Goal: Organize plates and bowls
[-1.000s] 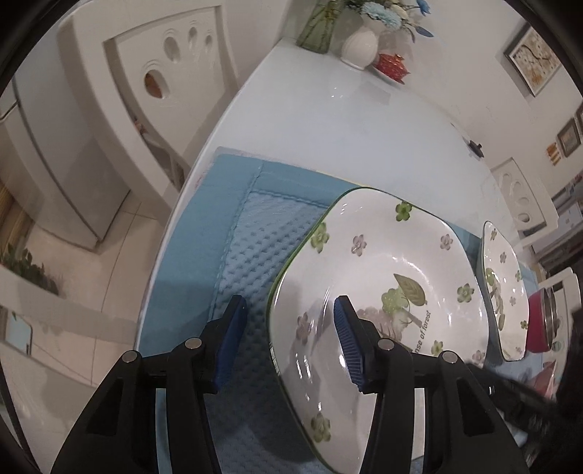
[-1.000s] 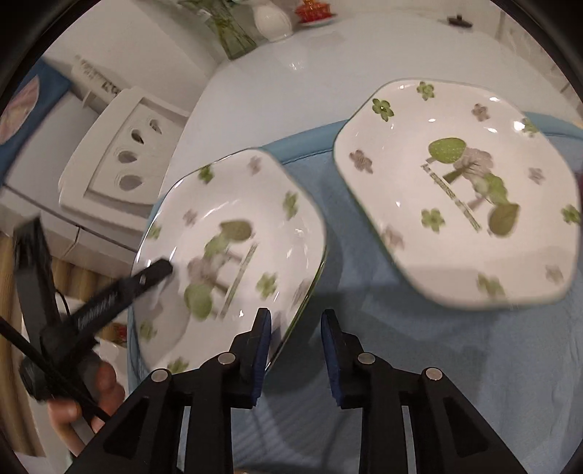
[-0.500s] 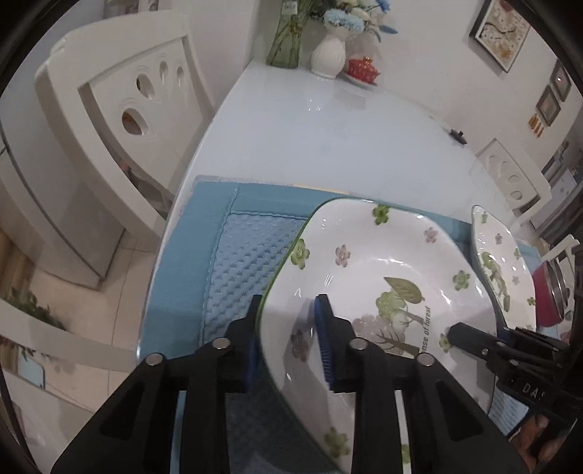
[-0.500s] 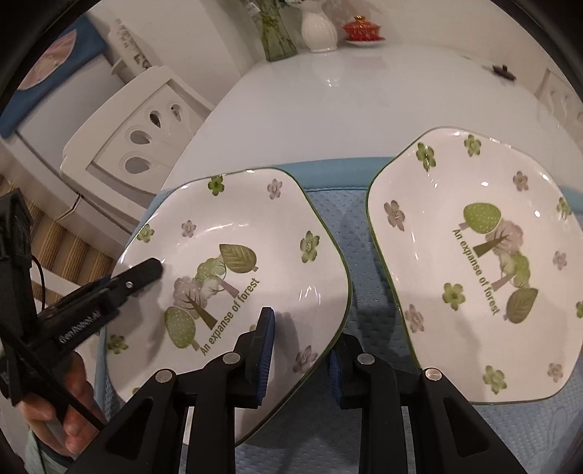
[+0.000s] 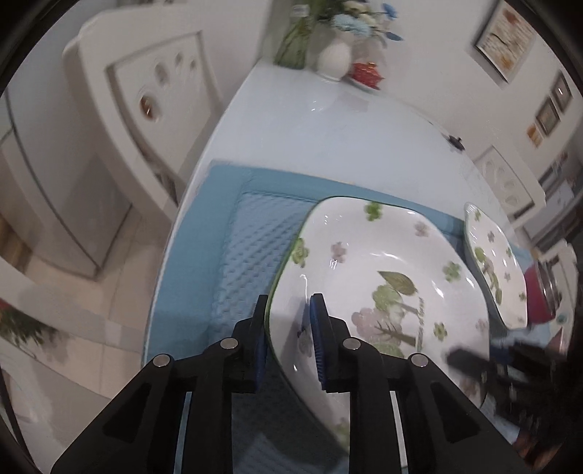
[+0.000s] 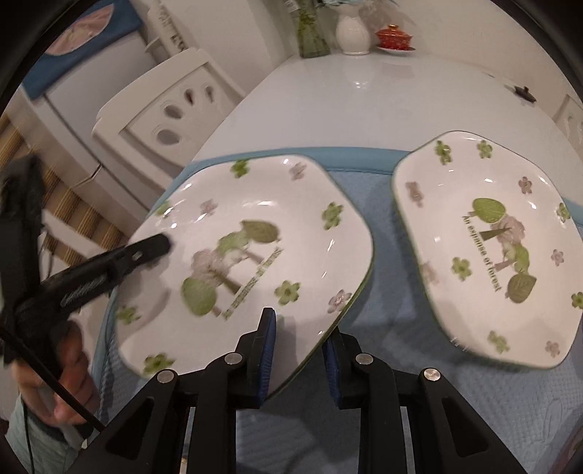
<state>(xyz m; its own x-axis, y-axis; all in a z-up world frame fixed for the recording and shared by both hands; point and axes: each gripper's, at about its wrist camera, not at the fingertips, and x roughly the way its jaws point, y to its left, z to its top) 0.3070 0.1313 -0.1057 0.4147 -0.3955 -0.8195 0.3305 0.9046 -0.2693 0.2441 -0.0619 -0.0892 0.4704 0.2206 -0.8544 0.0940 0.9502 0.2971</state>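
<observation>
Left gripper (image 5: 288, 337) was closed on the left rim of the near plate (image 5: 379, 277), one blue pad under the rim and one on the glazed face. Right gripper (image 6: 298, 350) straddled the opposite, right-hand rim of the same plate (image 6: 251, 255), its jaws narrow with a pad above and a pad below; whether the lower pad actually pressed the underside could not be told, since the rim hid it. The plate was tilted, with its right edge raised off the blue mat (image 6: 368, 189), and its print was motion-blurred in the right wrist view. A second plate (image 6: 488, 240) of the same pattern lay flat on the mat just beside it, to the right, apart from it. The mat covered the near end of a white table (image 6: 382, 94), at whose far end stood a white vase (image 6: 351, 31) and a red lidded cup (image 6: 395, 36).

Step in hand, as judged: a two-handed lift of the near plate, probably for stacking on its twin. The next move called for level carriage, rim clearance over the second plate, and matched orientation of the angular outlines before release.
</observation>
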